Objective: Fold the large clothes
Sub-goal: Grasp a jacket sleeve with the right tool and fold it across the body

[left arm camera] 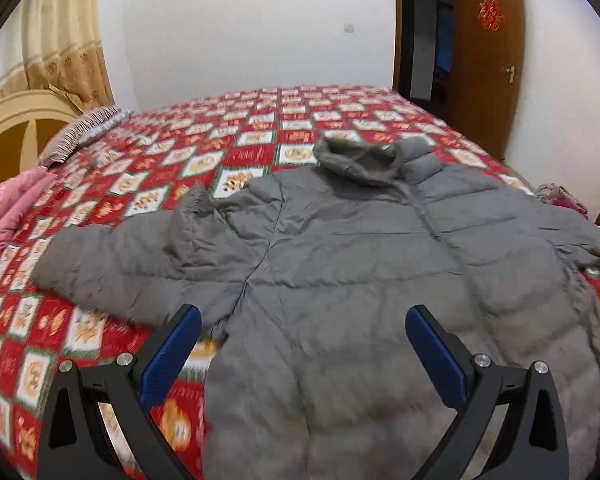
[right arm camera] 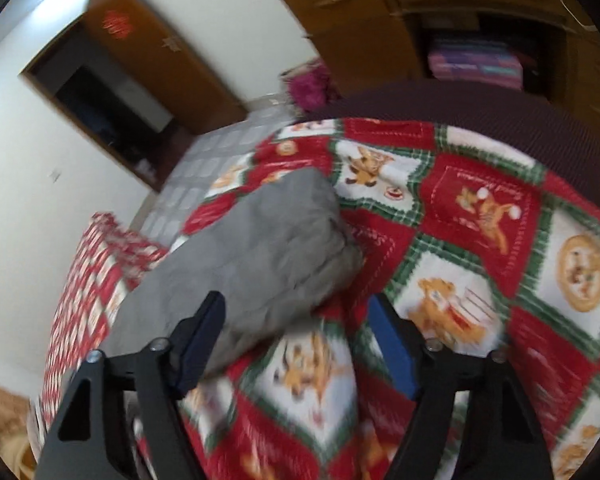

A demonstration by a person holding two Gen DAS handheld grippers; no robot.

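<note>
The left gripper (left arm camera: 303, 320) hangs with its jaws spread wide and nothing between them, its two blue pads (left arm camera: 168, 356) poised above the hem of the one grey puffer jacket (left arm camera: 340, 272). The right gripper (right arm camera: 296, 312) is also parted and empty, above the end of one grey sleeve (right arm camera: 268, 252), whose cuff lies just ahead of its fingertips; whether a finger brushes the fabric cannot be told through the blur. The jacket lies front up and spread across one bed, both sleeves stretched sideways and the hood bunched at the far end. It rests on a red, green and white patchwork quilt (left arm camera: 160, 168). One striped pillow (left arm camera: 80, 132) sits by the headboard, with a pink blanket (left arm camera: 8, 216) beside it. Beyond are white walls, a tan curtain (left arm camera: 64, 32), one open wooden door (left arm camera: 488, 52) and a wooden cabinet (right arm camera: 420, 8).
</note>
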